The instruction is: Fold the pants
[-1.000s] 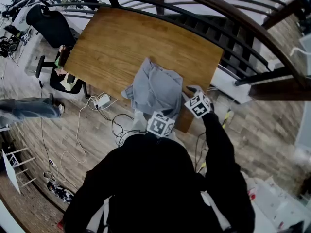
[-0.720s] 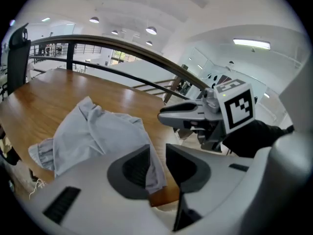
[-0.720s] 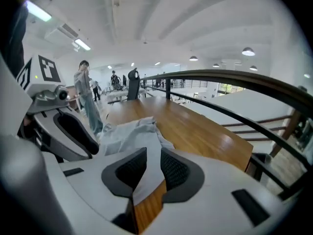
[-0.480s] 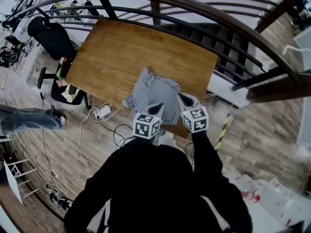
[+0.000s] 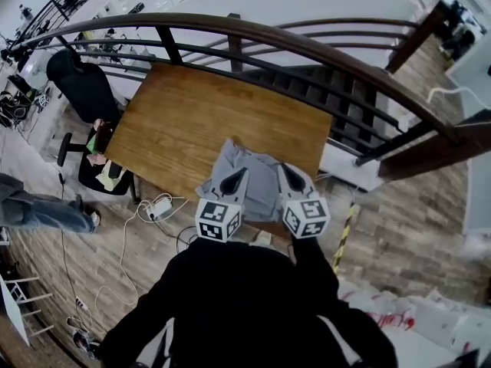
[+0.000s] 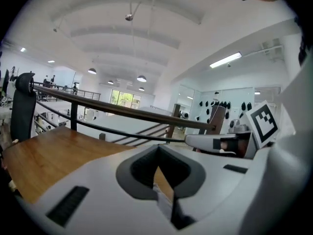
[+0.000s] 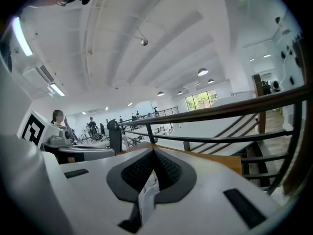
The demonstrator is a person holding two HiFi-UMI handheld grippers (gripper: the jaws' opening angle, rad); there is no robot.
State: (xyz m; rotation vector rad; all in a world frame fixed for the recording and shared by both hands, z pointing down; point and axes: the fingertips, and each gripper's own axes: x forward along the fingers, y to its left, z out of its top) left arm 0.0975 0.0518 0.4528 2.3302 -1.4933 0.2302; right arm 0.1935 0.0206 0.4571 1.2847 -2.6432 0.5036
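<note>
Two grippers pinch the crumpled grey cloth pants (image 5: pixel 257 181) at the table's near edge.
Jaws of the left gripper (image 5: pixel 239 176) and right gripper (image 5: pixel 284 172) have each just closed on a fold of the fabric, side by side, pointing away from the person. The garment bunches on the brown wooden table (image 5: pixel 199 121), whose far part lies bare. A dark curved railing (image 5: pixel 307 41) runs just behind it, and a black office chair (image 5: pixel 80 83) stands beyond its left end.
</note>
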